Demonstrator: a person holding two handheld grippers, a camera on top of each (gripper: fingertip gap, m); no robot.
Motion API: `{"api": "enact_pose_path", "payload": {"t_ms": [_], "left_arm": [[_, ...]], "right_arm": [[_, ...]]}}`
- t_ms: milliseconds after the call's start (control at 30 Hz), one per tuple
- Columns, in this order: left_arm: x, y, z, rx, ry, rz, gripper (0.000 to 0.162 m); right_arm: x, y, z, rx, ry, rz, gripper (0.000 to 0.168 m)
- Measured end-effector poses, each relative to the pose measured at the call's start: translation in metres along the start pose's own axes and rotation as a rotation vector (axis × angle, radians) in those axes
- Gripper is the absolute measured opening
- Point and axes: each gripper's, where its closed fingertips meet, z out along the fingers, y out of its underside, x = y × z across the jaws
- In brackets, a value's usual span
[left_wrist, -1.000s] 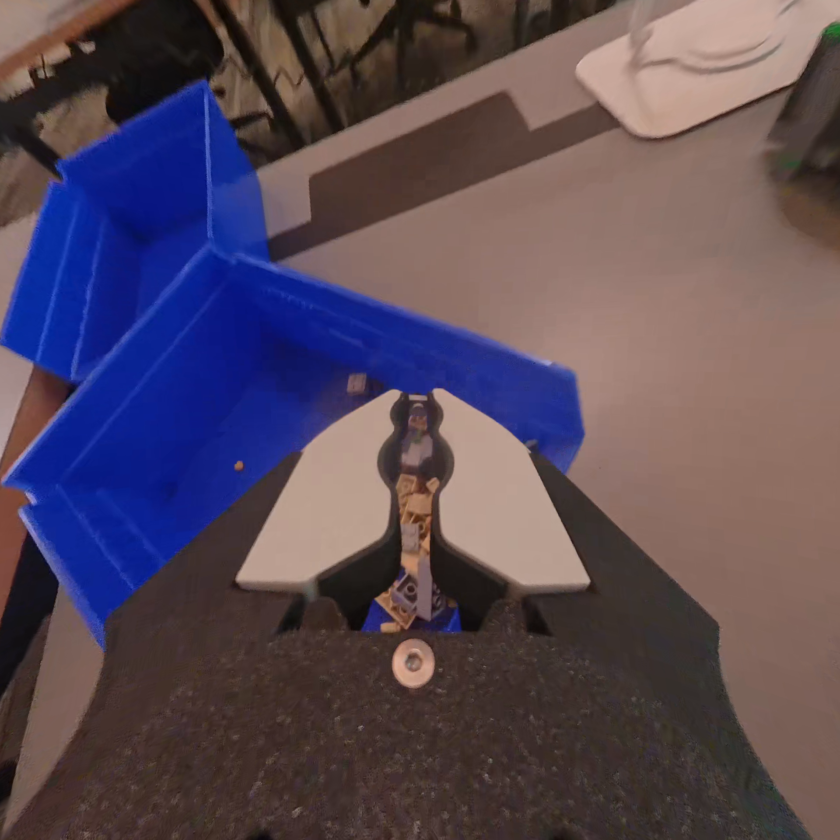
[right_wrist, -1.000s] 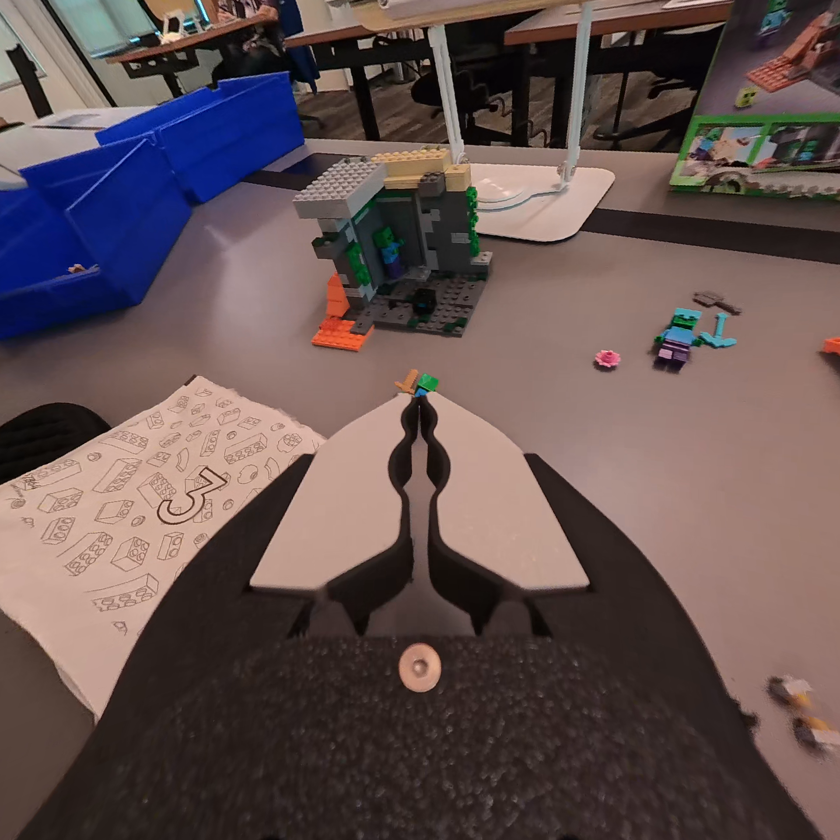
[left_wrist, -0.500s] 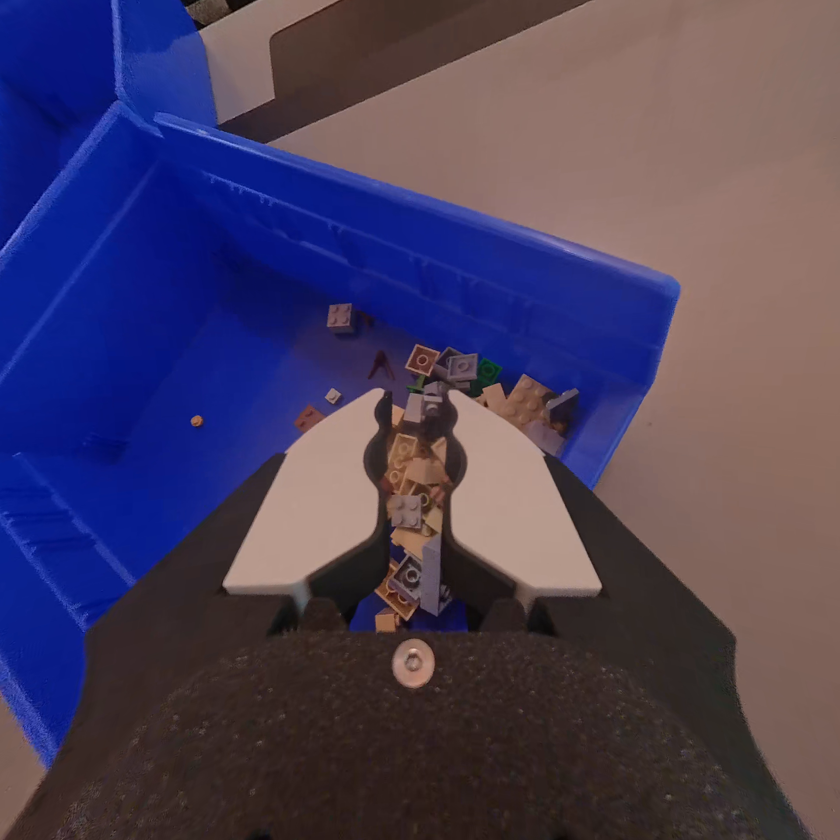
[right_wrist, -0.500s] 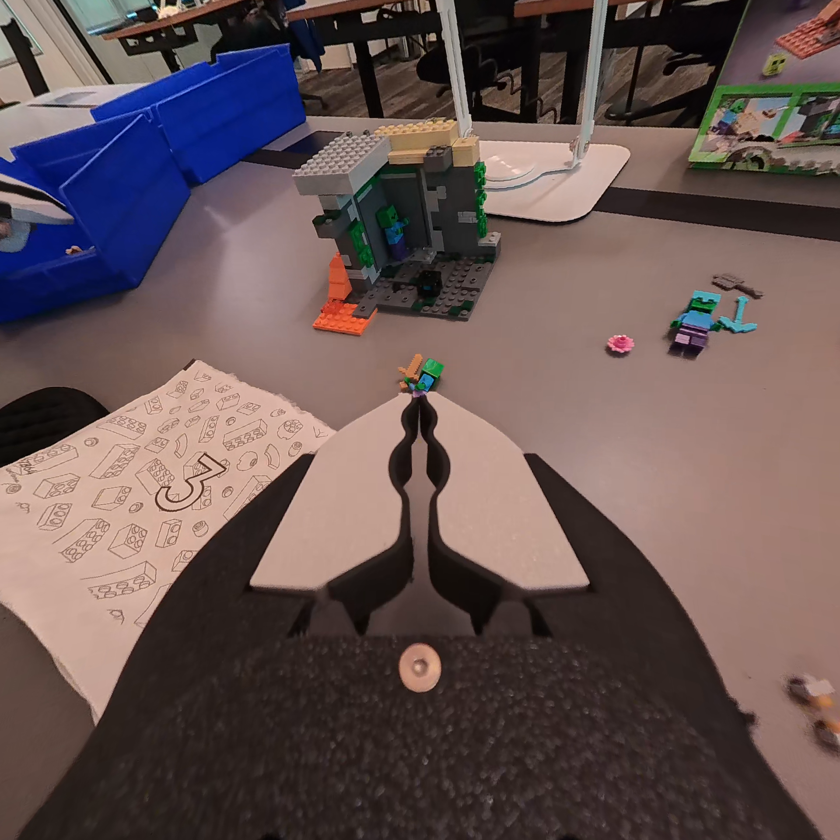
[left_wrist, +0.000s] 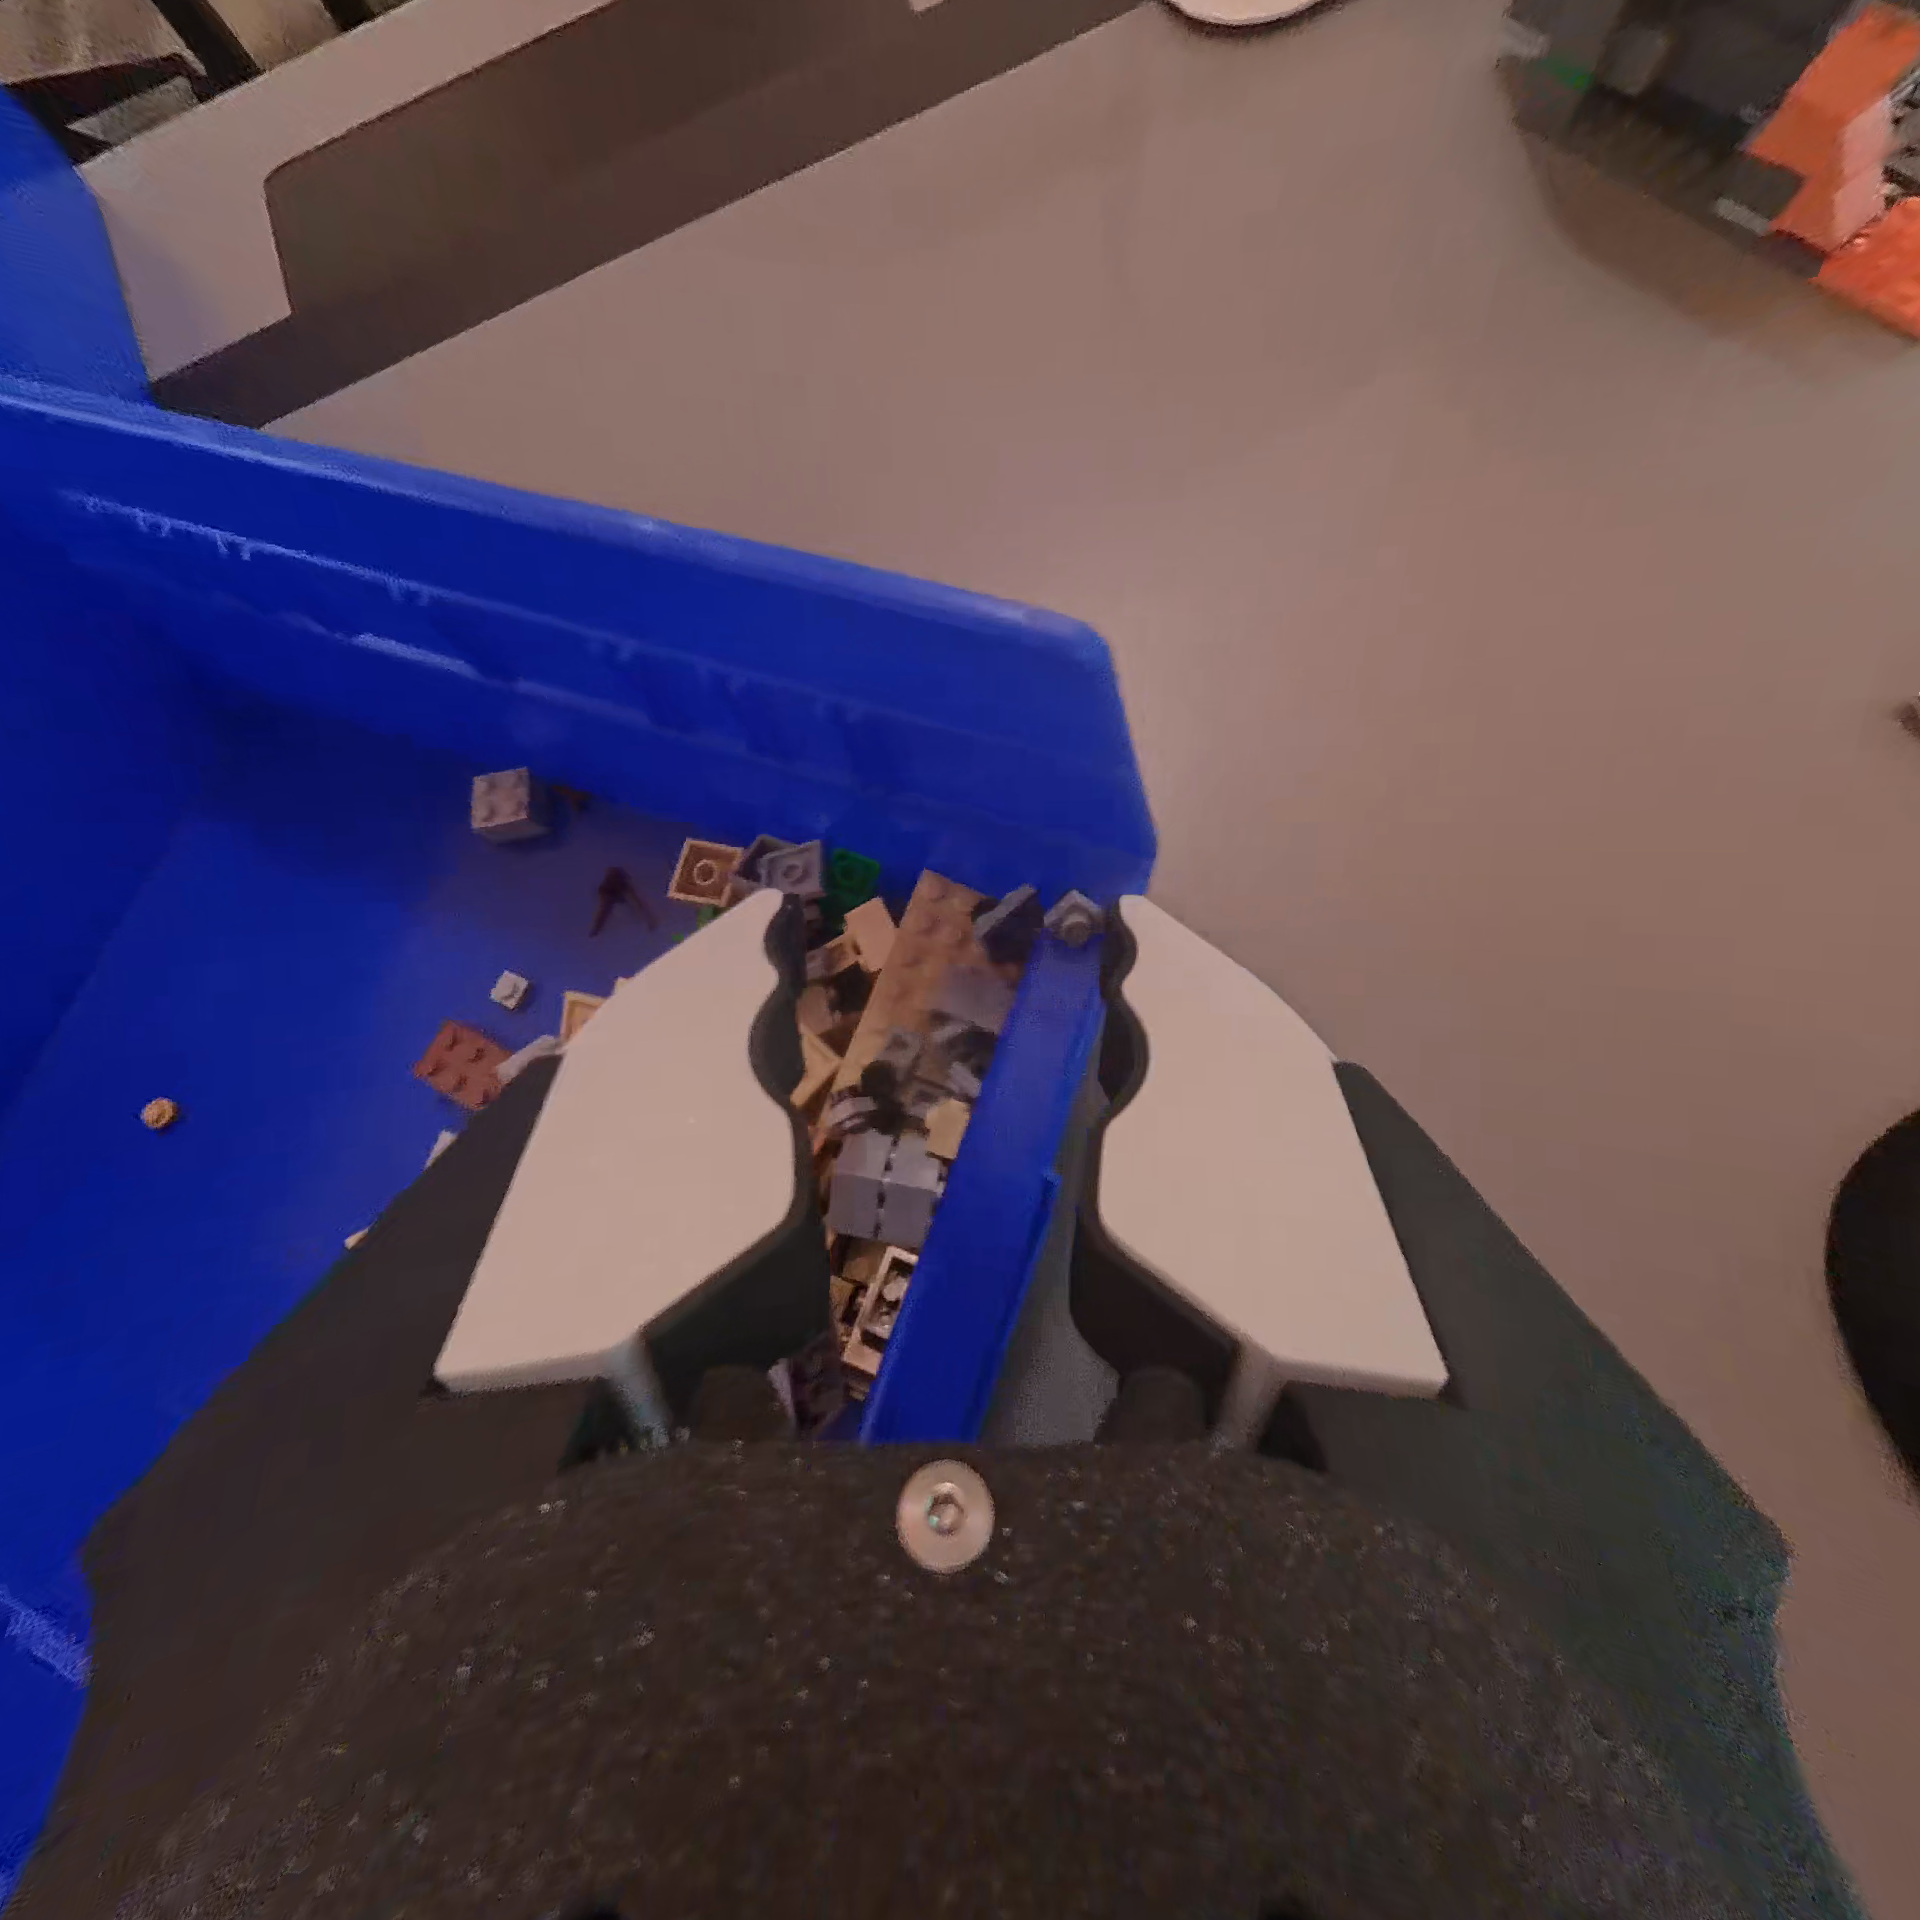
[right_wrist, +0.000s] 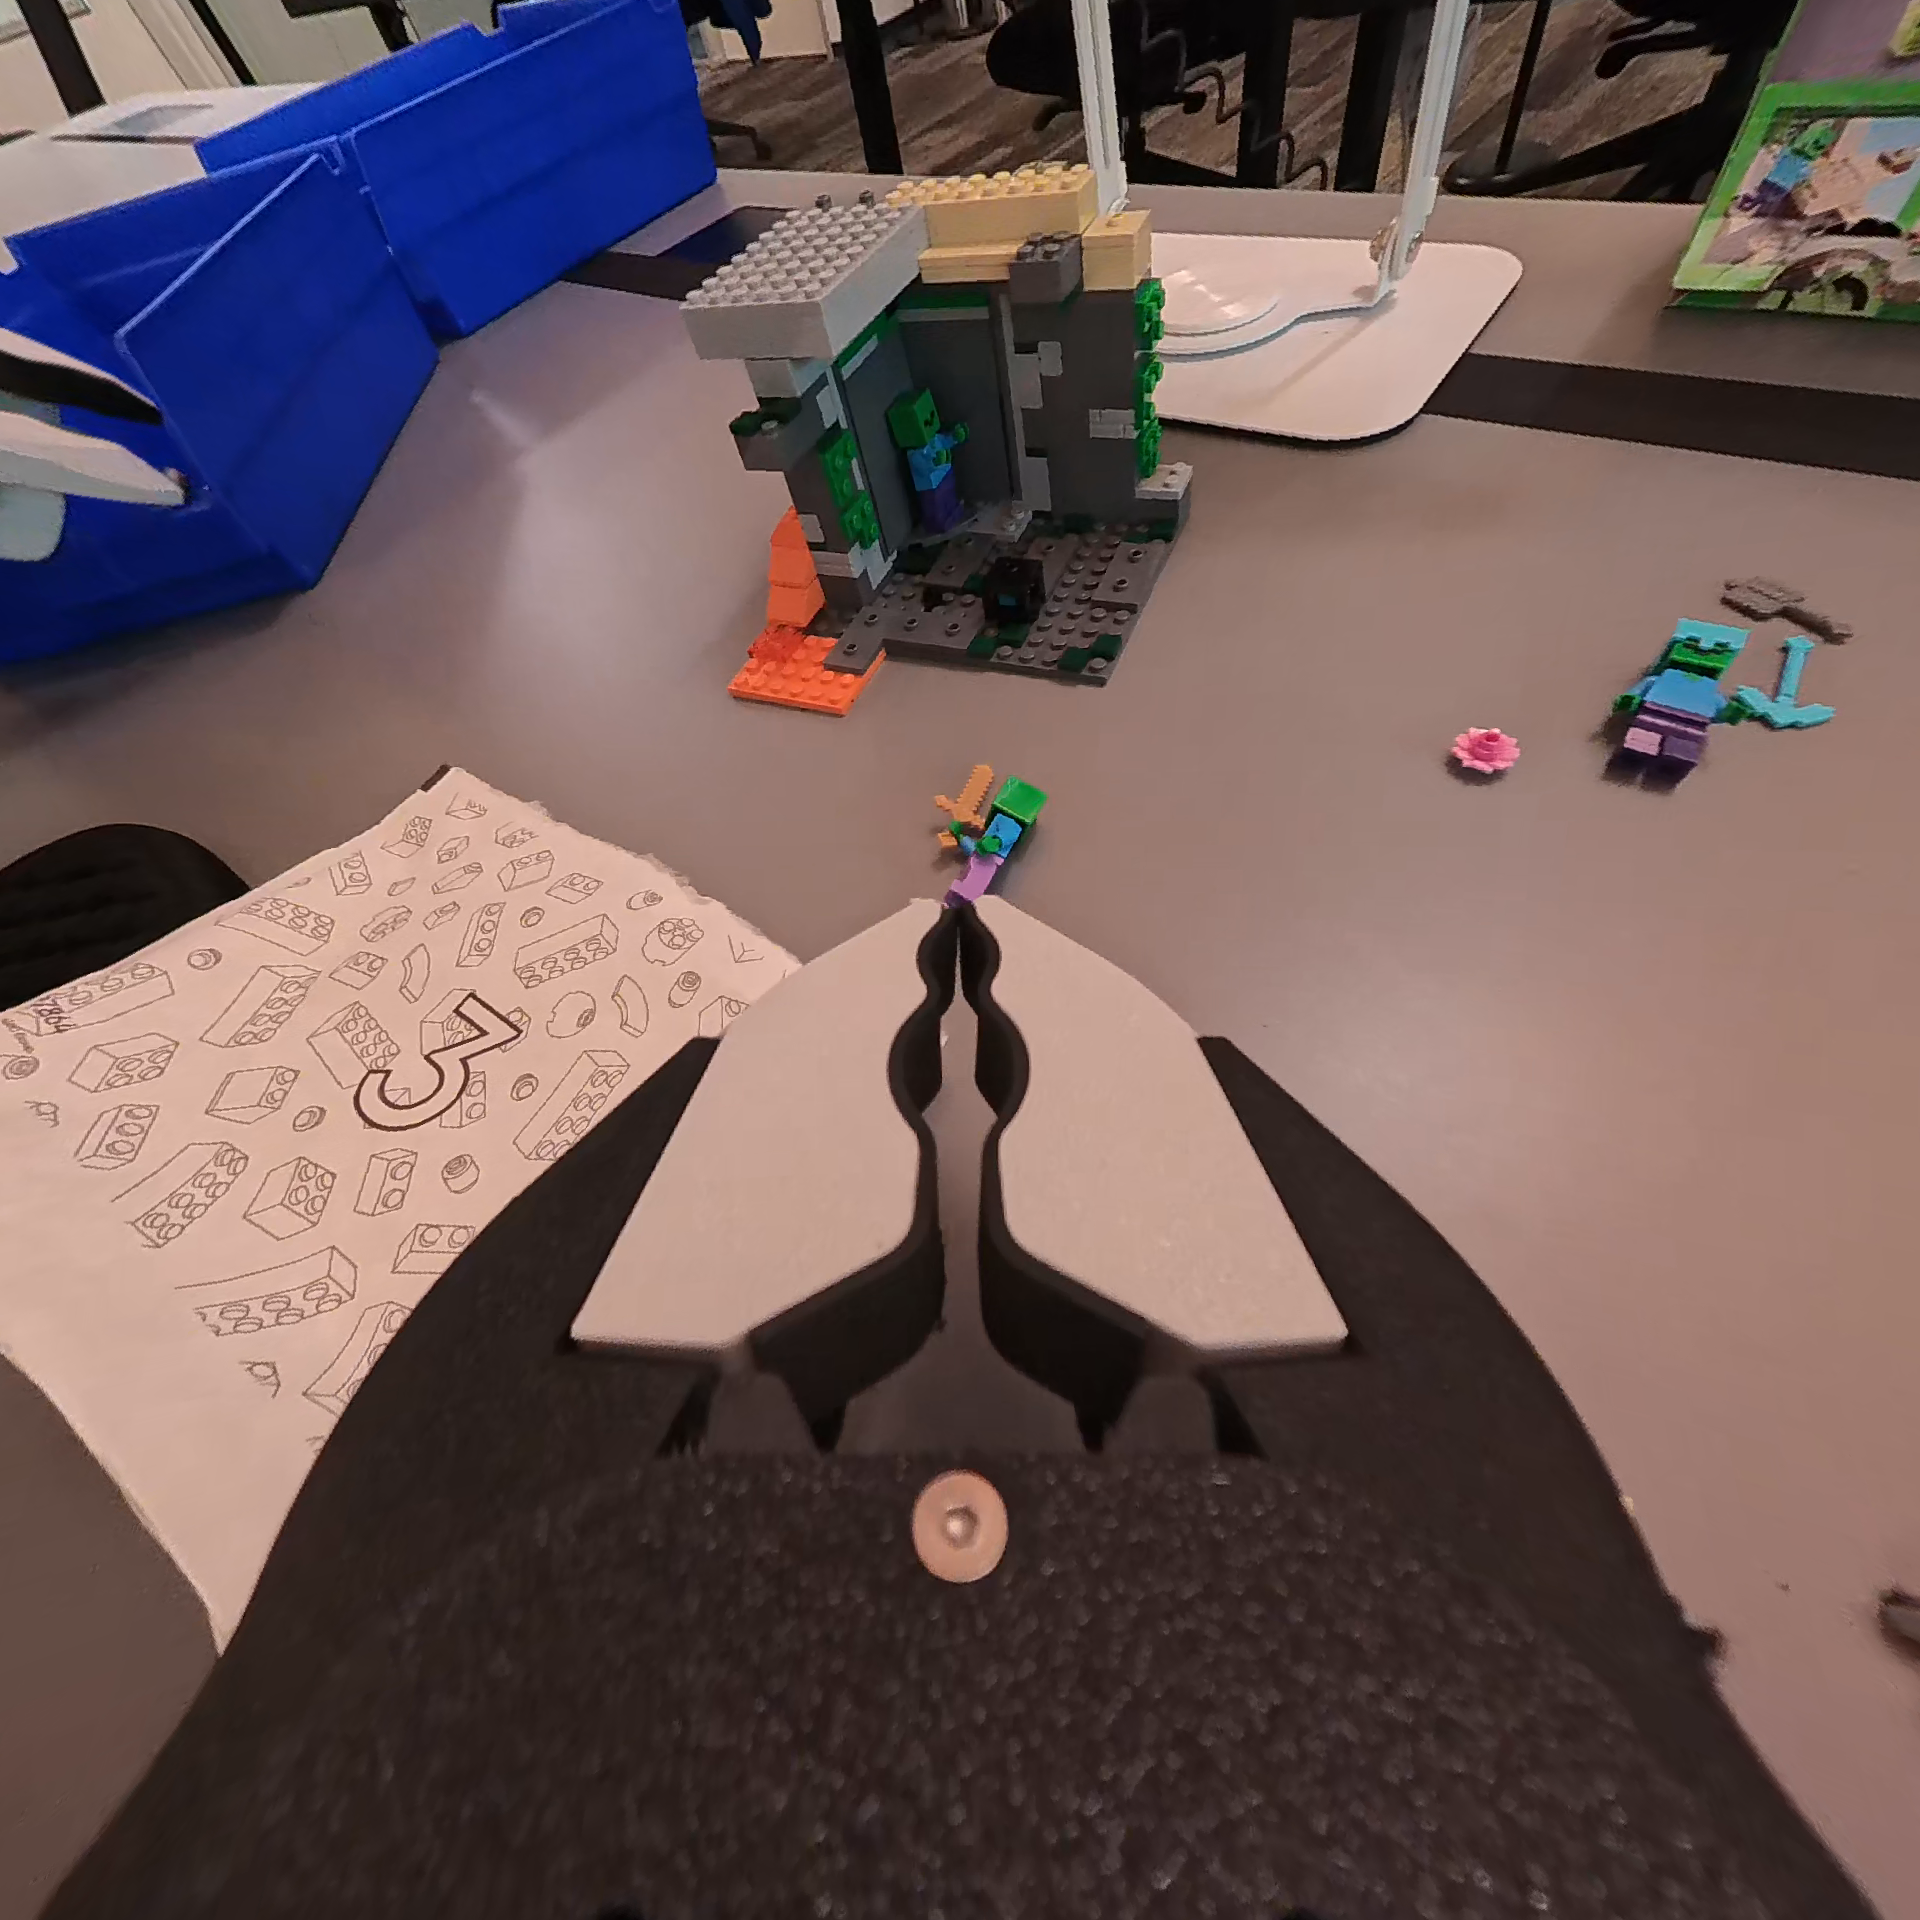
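Observation:
My left gripper (left_wrist: 945, 914) is open, and its jaws straddle the near wall of a blue bin (left_wrist: 582, 644). One finger is inside the bin and one outside. Loose toy bricks (left_wrist: 894, 1049) in tan, grey and green are piled in the bin's corner between the jaws. My right gripper (right_wrist: 958, 909) is shut on the purple legs of a small green-headed toy figure (right_wrist: 1000, 831) with an orange sword, held low over the grey table (right_wrist: 1455, 1039). A brick-built grey and green ruin (right_wrist: 935, 447) stands beyond it. The left gripper also shows in the right wrist view (right_wrist: 83, 468) at the bin.
A printed paper sheet (right_wrist: 260, 1091) lies left of my right gripper. A second toy figure (right_wrist: 1673, 707), a pink flower piece (right_wrist: 1486, 750) and a turquoise tool lie to the right. A white lamp base (right_wrist: 1320, 322), a green box (right_wrist: 1808, 208) and more blue bins (right_wrist: 520, 177) are behind. The tips of one gripper are about 45 cm away from the tips of the other. To the pink flower piece (right_wrist: 1486, 750): right tips about 15 cm, left tips about 50 cm.
My left gripper has opened wider and shifted right, so it now straddles the bin wall. My right gripper has moved forward toward the ruin with the figure at its tips.

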Motion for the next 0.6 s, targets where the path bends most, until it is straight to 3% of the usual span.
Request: {"api": "enact_pose_path", "payload": {"t_ms": [467,600], "left_arm": [[0.041,-0.018,-0.002,0.069,0.082,0.102,0.057],[0.04,-0.021,-0.002,0.083,0.045,0.121,0.049]], "right_arm": [[-0.002,0.0,0.0,-0.001,-0.011,-0.002,0.0],[-0.002,0.0,-0.001,0.002,-0.01,-0.002,0.0]]}}
